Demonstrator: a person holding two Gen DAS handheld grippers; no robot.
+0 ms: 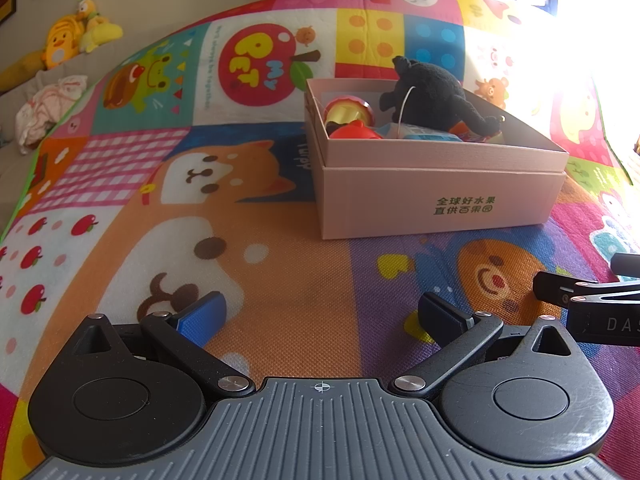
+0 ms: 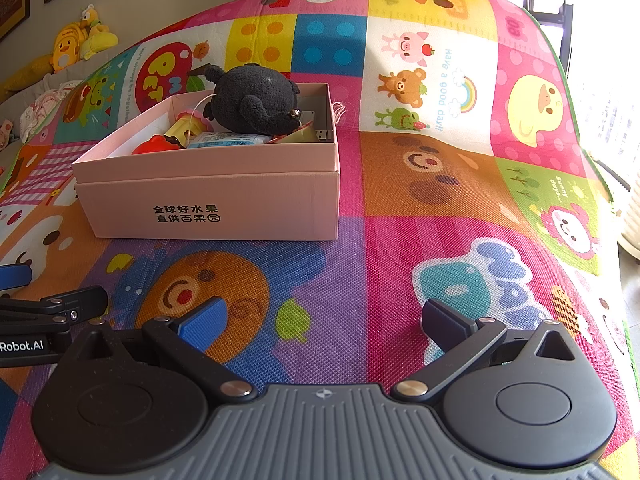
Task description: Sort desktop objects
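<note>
A pink cardboard box [image 1: 440, 200] stands on the colourful play mat; it also shows in the right wrist view [image 2: 208, 196]. Inside lie a black plush toy [image 1: 432, 92] [image 2: 252, 98], a red toy [image 1: 354, 133] [image 2: 154, 145], a red-and-gold toy [image 1: 348, 110], a blue-white packet [image 1: 424, 134] [image 2: 228, 139] and other small items. My left gripper [image 1: 320, 316] is open and empty, low over the mat in front of the box. My right gripper [image 2: 322, 320] is open and empty, to the right of the left one, in front of the box.
The play mat [image 2: 440, 160] covers the whole surface and drops off at the right edge. Yellow plush toys [image 1: 76, 36] and a bundle of cloth [image 1: 48, 108] lie on a sofa at the far left. Part of the right gripper [image 1: 592, 300] shows in the left wrist view.
</note>
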